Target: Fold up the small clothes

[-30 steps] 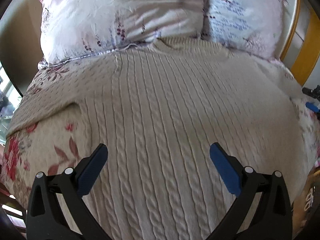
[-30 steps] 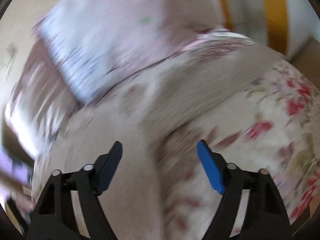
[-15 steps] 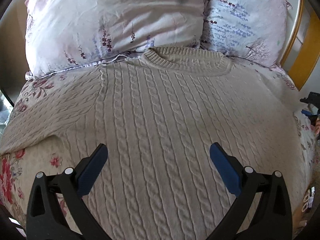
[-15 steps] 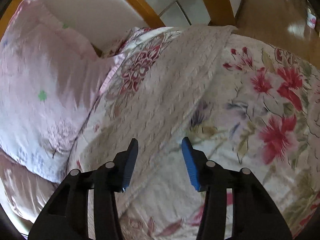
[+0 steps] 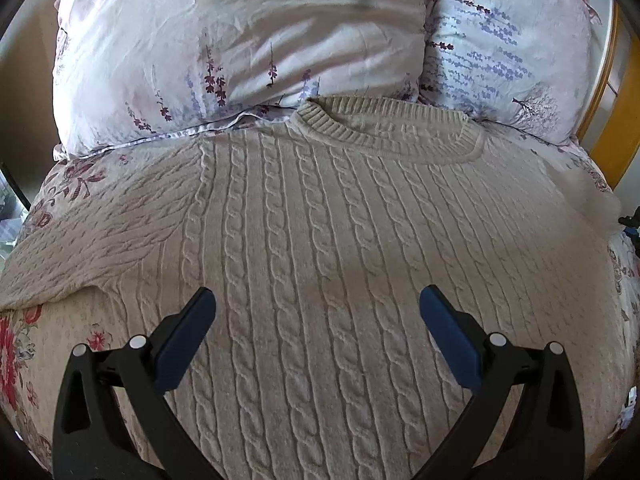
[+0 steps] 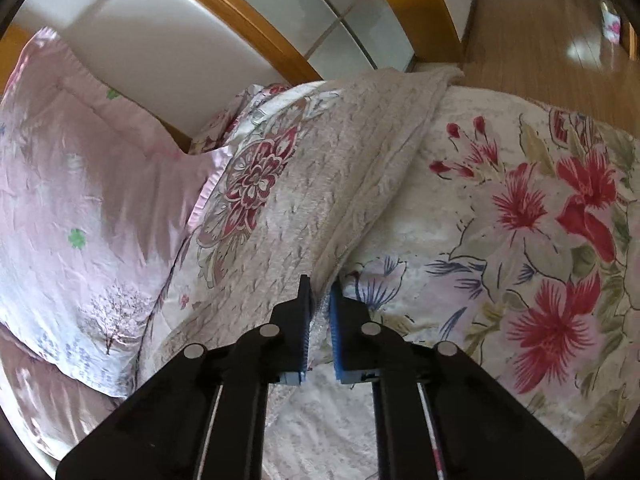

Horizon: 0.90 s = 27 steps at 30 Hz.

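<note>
Over the bed (image 5: 24, 344), the left gripper (image 5: 316, 304) points steeply down above the sweater (image 5: 320, 240), which lies flat with its collar at the pillows (image 5: 240, 40); its fingers stand wide apart, holding nothing. At right, the right gripper (image 6: 319, 292), angled down, has just closed, pinching the sweater's sleeve (image 6: 360, 160) edge.

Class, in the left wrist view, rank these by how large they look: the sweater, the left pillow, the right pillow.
1. sweater, which fills most of the frame, though it lies nearest the camera.
2. left pillow.
3. right pillow, partly cut off at the edge, so its true size is unsure.
</note>
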Available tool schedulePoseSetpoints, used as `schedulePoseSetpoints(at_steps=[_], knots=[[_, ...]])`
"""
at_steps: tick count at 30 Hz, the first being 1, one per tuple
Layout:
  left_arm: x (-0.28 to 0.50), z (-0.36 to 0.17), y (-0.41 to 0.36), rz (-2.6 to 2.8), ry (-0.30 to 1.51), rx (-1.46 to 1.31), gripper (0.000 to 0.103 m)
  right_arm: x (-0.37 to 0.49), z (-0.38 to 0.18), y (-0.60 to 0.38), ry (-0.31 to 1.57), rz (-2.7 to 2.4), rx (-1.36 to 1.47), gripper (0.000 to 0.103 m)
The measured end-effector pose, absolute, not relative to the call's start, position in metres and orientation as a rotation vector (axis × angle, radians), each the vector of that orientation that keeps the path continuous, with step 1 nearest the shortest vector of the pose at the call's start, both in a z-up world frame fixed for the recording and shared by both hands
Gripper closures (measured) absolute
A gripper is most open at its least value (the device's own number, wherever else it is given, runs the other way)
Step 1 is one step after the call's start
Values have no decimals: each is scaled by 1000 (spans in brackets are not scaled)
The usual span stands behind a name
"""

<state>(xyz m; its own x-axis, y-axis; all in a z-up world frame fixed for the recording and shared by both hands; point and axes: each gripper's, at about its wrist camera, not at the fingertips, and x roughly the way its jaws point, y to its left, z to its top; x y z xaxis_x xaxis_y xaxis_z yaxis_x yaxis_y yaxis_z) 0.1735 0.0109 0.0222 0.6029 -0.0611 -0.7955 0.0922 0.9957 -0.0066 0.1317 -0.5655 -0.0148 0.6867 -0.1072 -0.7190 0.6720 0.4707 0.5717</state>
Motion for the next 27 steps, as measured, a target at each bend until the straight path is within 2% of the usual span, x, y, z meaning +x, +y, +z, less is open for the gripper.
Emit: schedulePoseSetpoints(at_steps=[8, 15, 19, 22, 27], knots=[[176, 18, 15, -89, 932, 25, 2, 138, 39, -525, 557, -389, 788, 95], [176, 15, 21, -108, 944, -28, 2, 148, 89, -417, 525, -34, 634, 95], [173, 18, 27, -124, 929, -81, 2, 158, 73, -332, 646, 207, 590, 95], [169, 22, 32, -154, 902, -131, 2, 168, 35, -285, 801, 280, 547, 95], [169, 31, 37, -195, 907, -161, 2, 170, 7, -268, 906, 254, 535, 94]])
